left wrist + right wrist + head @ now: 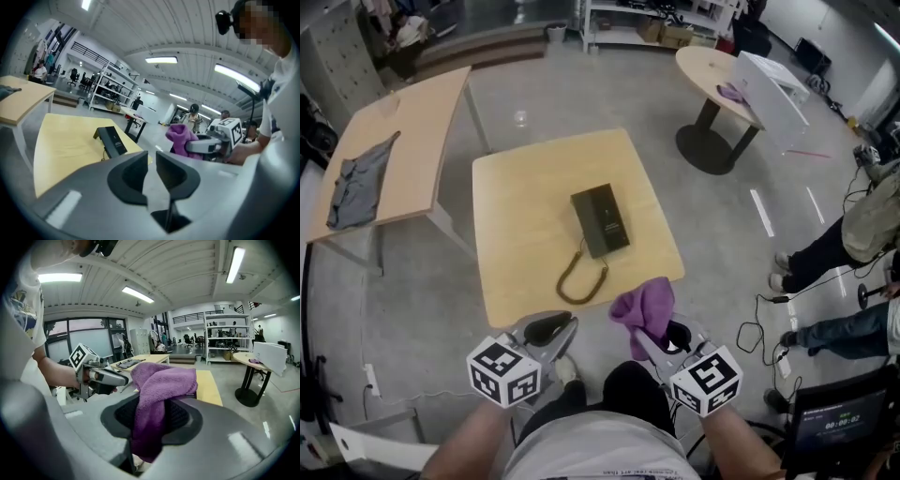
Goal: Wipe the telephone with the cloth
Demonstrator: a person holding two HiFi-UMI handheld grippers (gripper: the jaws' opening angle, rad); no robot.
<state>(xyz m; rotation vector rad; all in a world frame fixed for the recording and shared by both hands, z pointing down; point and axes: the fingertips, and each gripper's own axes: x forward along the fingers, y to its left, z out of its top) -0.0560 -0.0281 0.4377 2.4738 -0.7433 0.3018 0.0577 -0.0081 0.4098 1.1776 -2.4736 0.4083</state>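
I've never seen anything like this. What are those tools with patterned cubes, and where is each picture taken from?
No robot: a person holds a two-jaw tool in each hand. One picture comes from a camera on the person's head, looking down; the other two from cameras riding on the tools. The left hand-held gripper is empty, jaws slightly apart. The right hand-held gripper pinches a purple cloth. On the wooden table ahead lies a dark telephone with a coiled cord, untouched.

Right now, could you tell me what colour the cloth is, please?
Purple cloth; the right gripper view shows it best.
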